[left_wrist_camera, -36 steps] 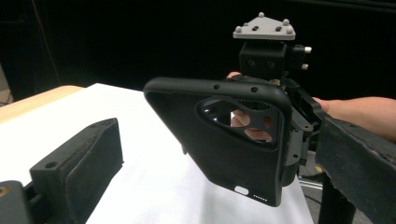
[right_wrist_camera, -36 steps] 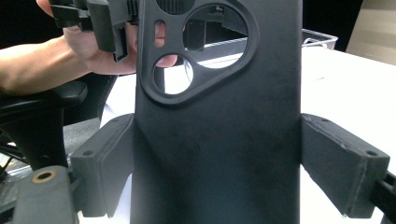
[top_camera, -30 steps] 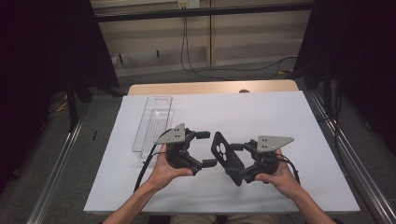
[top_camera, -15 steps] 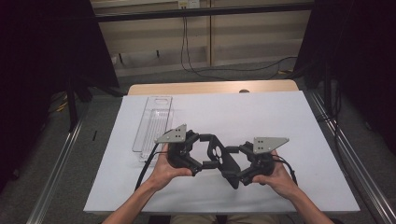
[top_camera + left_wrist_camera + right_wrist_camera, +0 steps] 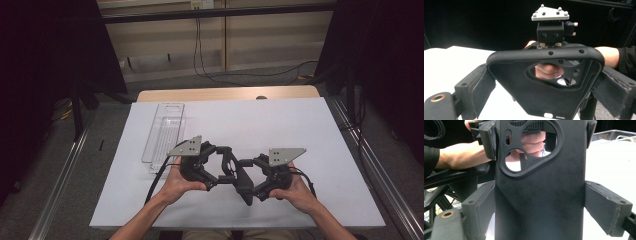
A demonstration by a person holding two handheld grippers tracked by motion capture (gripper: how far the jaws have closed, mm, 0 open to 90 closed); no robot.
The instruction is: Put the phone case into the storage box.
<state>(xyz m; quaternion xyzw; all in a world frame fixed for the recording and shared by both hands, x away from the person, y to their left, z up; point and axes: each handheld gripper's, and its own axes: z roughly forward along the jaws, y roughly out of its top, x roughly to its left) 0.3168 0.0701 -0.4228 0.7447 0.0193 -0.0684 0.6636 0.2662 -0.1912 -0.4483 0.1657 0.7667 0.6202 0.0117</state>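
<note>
Above the near middle of the white table (image 5: 310, 130), both grippers pinch one black phone case (image 5: 239, 176), left gripper (image 5: 220, 167) at nine o'clock, right gripper (image 5: 255, 176) at three; a hand-over, one must likely let go next.

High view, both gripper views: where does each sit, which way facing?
High view: above the table, facing forward and down; both forearms show.
Left gripper view: rides left gripper, faces phone case; own jaws, right hand.
Right gripper view: rides right gripper, faces phone case; own jaws, left hand.
Shared: phone case.
</note>
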